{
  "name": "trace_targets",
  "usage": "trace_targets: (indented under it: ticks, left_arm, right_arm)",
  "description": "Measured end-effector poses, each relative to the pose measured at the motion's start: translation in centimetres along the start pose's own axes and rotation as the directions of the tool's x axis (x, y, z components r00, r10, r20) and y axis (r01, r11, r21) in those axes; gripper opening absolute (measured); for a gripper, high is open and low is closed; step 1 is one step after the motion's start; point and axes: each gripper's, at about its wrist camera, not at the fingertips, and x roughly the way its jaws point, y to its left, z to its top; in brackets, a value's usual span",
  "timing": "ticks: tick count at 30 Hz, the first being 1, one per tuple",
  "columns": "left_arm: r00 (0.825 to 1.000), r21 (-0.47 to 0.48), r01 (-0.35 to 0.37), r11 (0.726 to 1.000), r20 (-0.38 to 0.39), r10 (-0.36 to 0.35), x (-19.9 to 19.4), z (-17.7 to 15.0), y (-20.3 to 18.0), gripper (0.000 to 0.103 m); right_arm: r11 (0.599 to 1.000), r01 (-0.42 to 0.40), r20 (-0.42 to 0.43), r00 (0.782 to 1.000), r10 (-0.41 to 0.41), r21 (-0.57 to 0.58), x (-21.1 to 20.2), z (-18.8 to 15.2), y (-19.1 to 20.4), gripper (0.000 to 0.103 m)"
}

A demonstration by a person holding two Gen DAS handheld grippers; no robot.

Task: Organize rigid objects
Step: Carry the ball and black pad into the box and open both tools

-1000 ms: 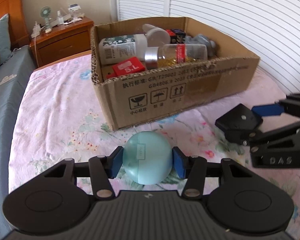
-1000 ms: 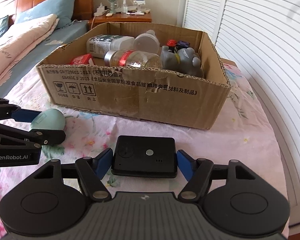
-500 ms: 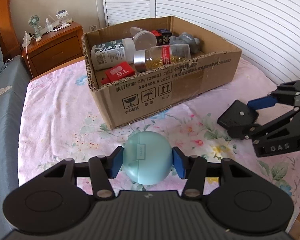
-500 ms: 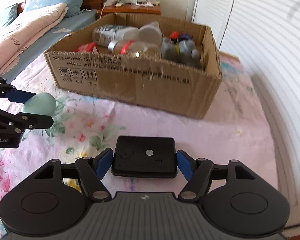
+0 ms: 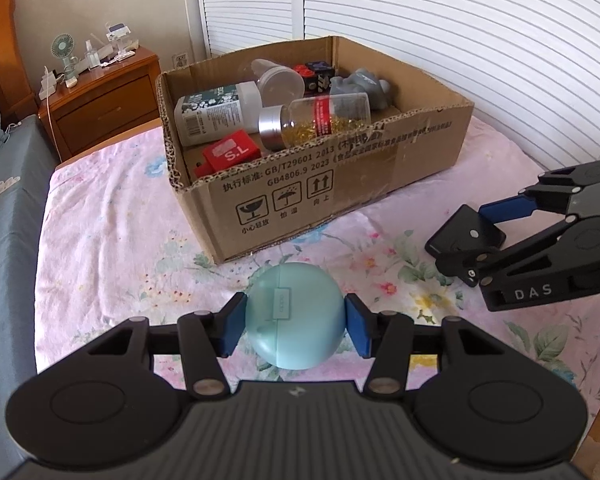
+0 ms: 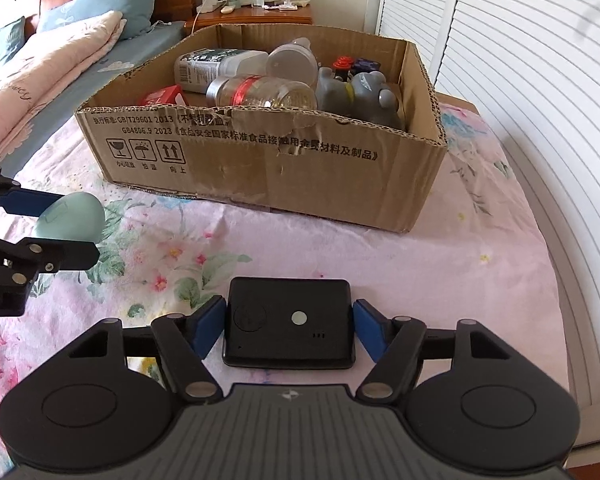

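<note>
L grip (image 5: 295, 324) clamps pale-teal egg-shaped case (image 5: 296, 316) | R grip (image 6: 289, 326) clamps flat black box (image 6: 289, 326) | both raised for brown cardboard carton (image 5: 340, 188) @ 12 o'clock

box (image 5: 340, 196) on bed (image 5: 112, 240), nightstand (image 5: 100, 104) behind (far l), bottles (image 5: 316, 120) in box

Pale turquoise egg case (image 5: 295, 316), gripped between blue pads (image 5: 233, 329) of the black left gripper (image 5: 295, 330). Matte black box (image 6: 290, 322) with a small silver dot, held between blue pads (image 6: 208, 330) of the black right gripper (image 6: 290, 330). Sheet (image 5: 112, 232) is pink with a floral print, green leaves. Brown carton (image 5: 340, 188) is printed in black. Inside it are noted: red block (image 5: 230, 154) with white letters, clear jar (image 5: 316, 120) with red label and gold contents, grey toy (image 5: 360, 88). Far left, an orange-brown nightstand (image 5: 100, 108).
</note>
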Motion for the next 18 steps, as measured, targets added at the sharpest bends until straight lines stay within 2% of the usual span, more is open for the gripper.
trace_targets:
  ticks: [10,18]
  left_arm:
    - [1.0,0.024,0.021,0.999,0.006,-0.021,-1.7,0.7,-0.2,0.051]
    - [0.999,0.038,0.018,0.999,0.039,-0.02,-3.5,1.7,-0.3,0.051]
  right_arm:
    - [0.999,-0.041,0.02,0.999,0.041,-0.032,-2.8,1.2,-0.5,0.074]
    - [0.998,-0.033,0.121,0.992,0.039,-0.053,-6.0,4.6,-1.7,0.074]
